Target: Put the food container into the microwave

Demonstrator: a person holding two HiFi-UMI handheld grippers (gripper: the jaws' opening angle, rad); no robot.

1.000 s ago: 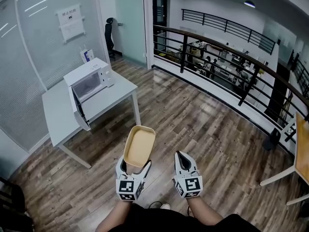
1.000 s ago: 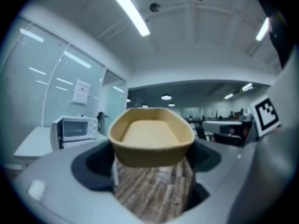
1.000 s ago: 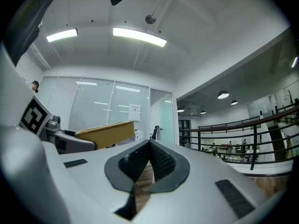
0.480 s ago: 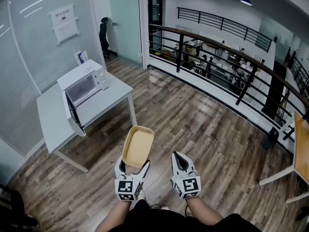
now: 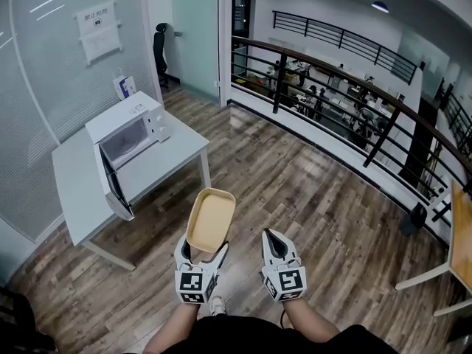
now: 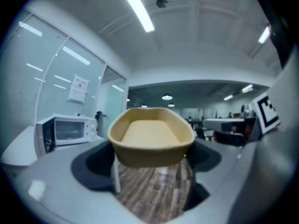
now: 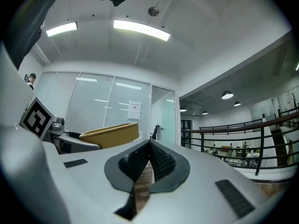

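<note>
A tan, empty food container is held level above the wood floor, with my left gripper shut on its near end. In the left gripper view the container fills the middle, between the jaws. My right gripper hangs beside it to the right, shut with nothing in it; its ribbed pads meet in the right gripper view. The white microwave stands on a grey table ahead at the left, its door swung open toward me. It also shows at the left as the microwave.
A glass wall runs behind the table. A dark railing curves across the right, with a lower floor beyond it. An office chair stands by the doorway. A wooden table edge shows at far right.
The table and microwave have drifted slightly lower and nearer in the head view. Both grippers keep their pose, and the container stays held.
</note>
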